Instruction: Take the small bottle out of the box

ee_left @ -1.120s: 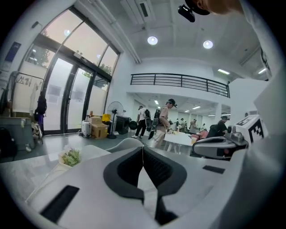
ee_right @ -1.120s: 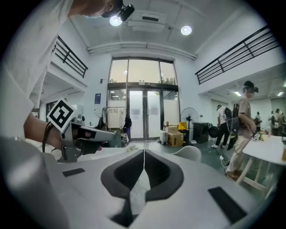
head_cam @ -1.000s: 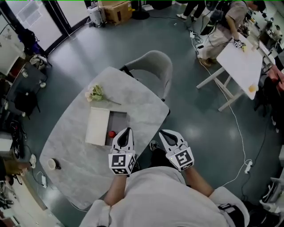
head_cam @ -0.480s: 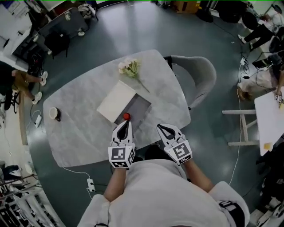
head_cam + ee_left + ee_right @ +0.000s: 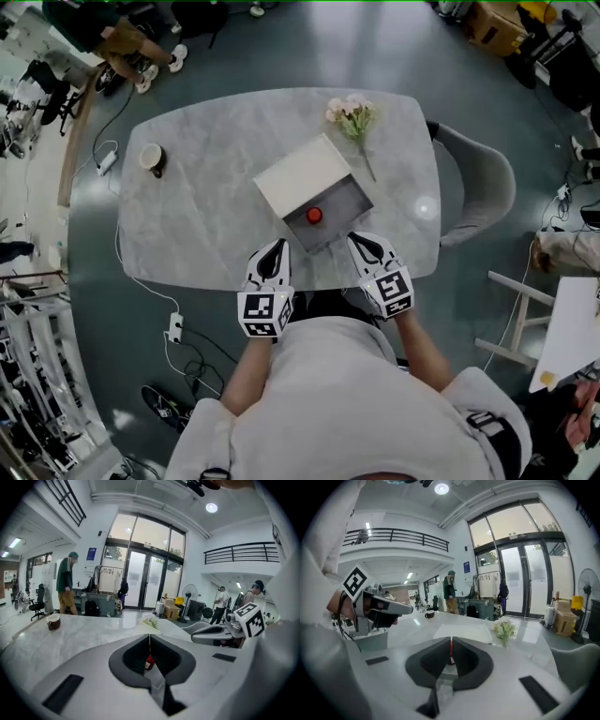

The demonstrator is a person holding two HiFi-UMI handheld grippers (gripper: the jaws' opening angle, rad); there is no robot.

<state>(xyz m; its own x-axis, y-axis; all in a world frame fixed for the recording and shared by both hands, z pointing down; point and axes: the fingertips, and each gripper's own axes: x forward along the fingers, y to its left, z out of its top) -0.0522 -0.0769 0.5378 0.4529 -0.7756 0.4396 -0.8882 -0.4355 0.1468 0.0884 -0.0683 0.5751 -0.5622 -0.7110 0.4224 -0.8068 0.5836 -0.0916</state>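
An open grey box [image 5: 339,225] lies on the marble table [image 5: 216,206], with its white lid [image 5: 302,172] beside it on the far left. Inside the box stands the small bottle with a red cap [image 5: 314,215]. My left gripper [image 5: 277,247] is shut and empty at the table's near edge, just short of the box. My right gripper [image 5: 358,241] is shut and empty too, close to the box's near right corner. In the left gripper view the red cap [image 5: 149,660] shows behind the closed jaws. In the right gripper view a strip of red [image 5: 450,654] shows the same way.
A bunch of pale flowers [image 5: 352,113] lies beyond the box. A cup [image 5: 152,157] stands at the table's far left. A grey chair [image 5: 483,187] is at the table's right end. Cables and a power strip [image 5: 174,327] lie on the floor to the left.
The head view has swung round, so the table and box now sit straight ahead. Both grippers stay shut near the table's near edge, now on either side of the box's front.
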